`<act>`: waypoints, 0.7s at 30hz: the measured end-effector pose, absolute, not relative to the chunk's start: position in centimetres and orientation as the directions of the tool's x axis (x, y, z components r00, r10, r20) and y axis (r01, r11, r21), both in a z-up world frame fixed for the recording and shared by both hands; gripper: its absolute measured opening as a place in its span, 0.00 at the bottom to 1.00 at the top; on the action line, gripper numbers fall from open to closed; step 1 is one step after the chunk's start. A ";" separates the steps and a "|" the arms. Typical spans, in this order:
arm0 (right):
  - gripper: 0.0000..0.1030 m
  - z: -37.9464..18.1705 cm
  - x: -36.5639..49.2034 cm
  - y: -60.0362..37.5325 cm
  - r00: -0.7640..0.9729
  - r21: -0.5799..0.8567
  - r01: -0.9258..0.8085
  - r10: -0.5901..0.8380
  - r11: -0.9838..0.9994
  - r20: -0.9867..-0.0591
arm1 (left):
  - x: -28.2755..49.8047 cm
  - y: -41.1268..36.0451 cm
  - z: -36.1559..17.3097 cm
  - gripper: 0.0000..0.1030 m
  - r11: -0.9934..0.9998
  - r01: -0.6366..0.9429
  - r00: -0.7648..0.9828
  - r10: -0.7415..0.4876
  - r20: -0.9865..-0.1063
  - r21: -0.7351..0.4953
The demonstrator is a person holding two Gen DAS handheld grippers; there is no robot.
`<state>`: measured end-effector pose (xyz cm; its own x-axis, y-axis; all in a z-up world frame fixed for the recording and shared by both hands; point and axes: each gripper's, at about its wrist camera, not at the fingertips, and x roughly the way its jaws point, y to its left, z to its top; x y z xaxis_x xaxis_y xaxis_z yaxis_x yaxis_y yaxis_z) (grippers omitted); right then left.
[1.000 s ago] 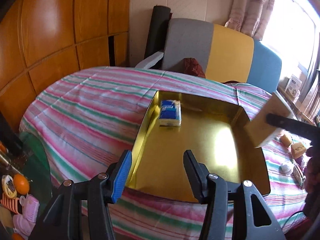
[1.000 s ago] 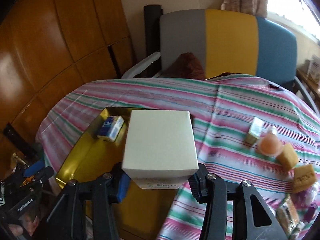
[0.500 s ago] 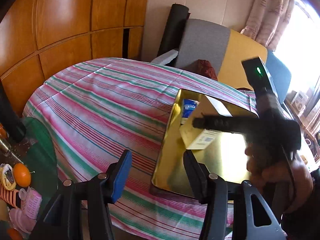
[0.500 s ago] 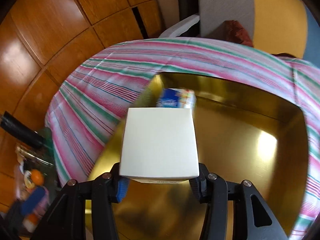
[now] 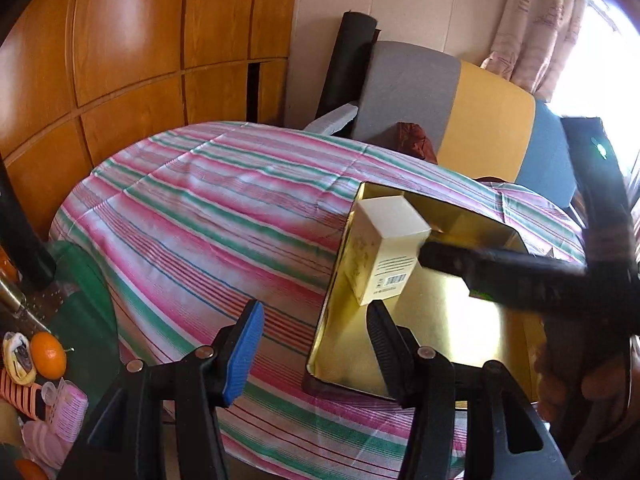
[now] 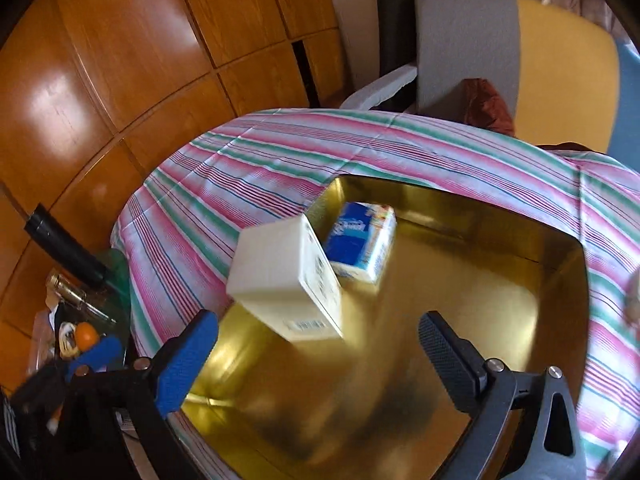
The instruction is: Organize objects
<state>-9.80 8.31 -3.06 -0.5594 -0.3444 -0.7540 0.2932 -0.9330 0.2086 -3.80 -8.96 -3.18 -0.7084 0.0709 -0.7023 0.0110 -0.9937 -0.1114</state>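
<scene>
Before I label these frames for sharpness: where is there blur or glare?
Right wrist view: the cream box and blue packet are motion-smeared, and the gold tray smears near the bottom. Left wrist view: mostly sharp, window blown out, glare on the tray floor.

Barcode and tiny print on cream box [image 5: 386, 248]; no wording legible.

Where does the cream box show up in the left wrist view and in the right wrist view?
Left wrist: cream box right of centre, at the gold tray's left wall.
Right wrist: cream box left of centre, tilted, beside the blue packet.
Shared landmark: the gold tray on the striped cloth.
</scene>
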 end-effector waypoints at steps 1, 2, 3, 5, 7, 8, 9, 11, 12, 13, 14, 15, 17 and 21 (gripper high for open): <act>0.98 -2.9 -9.1 8.8 -0.569 0.197 0.289 -0.334 -0.937 -0.751 | -3.7 -8.8 -3.0 0.52 -0.994 0.005 -0.712 0.072 -0.698 -0.108; 0.98 -2.8 -8.4 9.2 -0.578 0.185 0.288 -0.324 -0.940 -0.748 | -3.5 -8.5 -2.8 0.53 -0.994 -0.003 -0.716 0.075 -0.694 -0.105; 0.98 -2.7 -7.8 9.6 -0.589 0.169 0.285 -0.311 -0.944 -0.746 | -3.4 -8.2 -2.6 0.53 -0.995 -0.011 -0.719 0.079 -0.691 -0.102; 0.98 -2.4 -6.6 10.5 -0.608 0.140 0.278 -0.287 -0.950 -0.740 | -3.1 -7.6 -2.1 0.53 -0.995 -0.025 -0.725 0.084 -0.683 -0.095; 0.98 -2.0 -5.2 11.5 -0.628 0.110 0.269 -0.260 -0.957 -0.734 | -2.7 -6.9 -1.7 0.53 -0.995 -0.038 -0.730 0.088 -0.678 -0.089; 0.98 -1.8 -4.6 12.0 -0.640 0.094 0.263 -0.246 -0.960 -0.728 | -2.6 -6.6 -1.6 0.53 -0.996 -0.042 -0.732 0.088 -0.675 -0.084; 0.98 -1.6 -3.9 12.5 -0.654 0.077 0.257 -0.232 -0.963 -0.720 | -2.5 -6.3 -1.4 0.53 -0.996 -0.046 -0.735 0.086 -0.673 -0.077; 0.98 -1.1 -2.4 13.6 -0.686 0.038 0.237 -0.195 -0.971 -0.701 | -2.1 -5.7 -1.2 0.53 -0.997 -0.046 -0.742 0.073 -0.666 -0.058; 0.98 -0.8 -1.8 14.2 -0.701 0.021 0.224 -0.177 -0.974 -0.691 | -2.0 -5.6 -1.1 0.53 -0.998 -0.046 -0.745 0.069 -0.663 -0.052; 0.98 -0.6 -1.2 14.7 -0.714 0.010 0.212 -0.161 -0.977 -0.681 | -1.9 -5.3 -1.0 0.53 -0.998 -0.048 -0.748 0.066 -0.660 -0.045; 0.98 -0.4 -0.5 15.5 -0.726 0.002 0.197 -0.147 -0.980 -0.671 | -1.7 -5.0 -0.9 0.53 -0.998 -0.054 -0.751 0.066 -0.657 -0.039; 0.98 -0.2 0.2 16.2 -0.737 -0.006 0.179 -0.130 -0.984 -0.663 | -1.7 -4.8 -0.8 0.53 -0.998 -0.057 -0.754 0.064 -0.654 -0.031; 0.98 0.2 1.2 17.7 -0.753 -0.017 0.140 -0.095 -0.990 -0.652 | -1.4 -4.3 -0.5 0.53 -0.997 -0.070 -0.759 0.067 -0.648 -0.022; 0.98 0.7 2.9 21.1 -0.775 -0.013 0.051 -0.032 -0.999 -0.631 | -1.0 -3.0 -0.2 0.53 -0.994 -0.106 -0.763 0.080 -0.641 0.001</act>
<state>2.93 21.14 0.73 -0.7748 -0.0320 -0.6314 0.0514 -0.9986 -0.0125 -1.03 -2.97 -0.17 -0.7635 0.0802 -0.6408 -0.1055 -0.9944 0.0012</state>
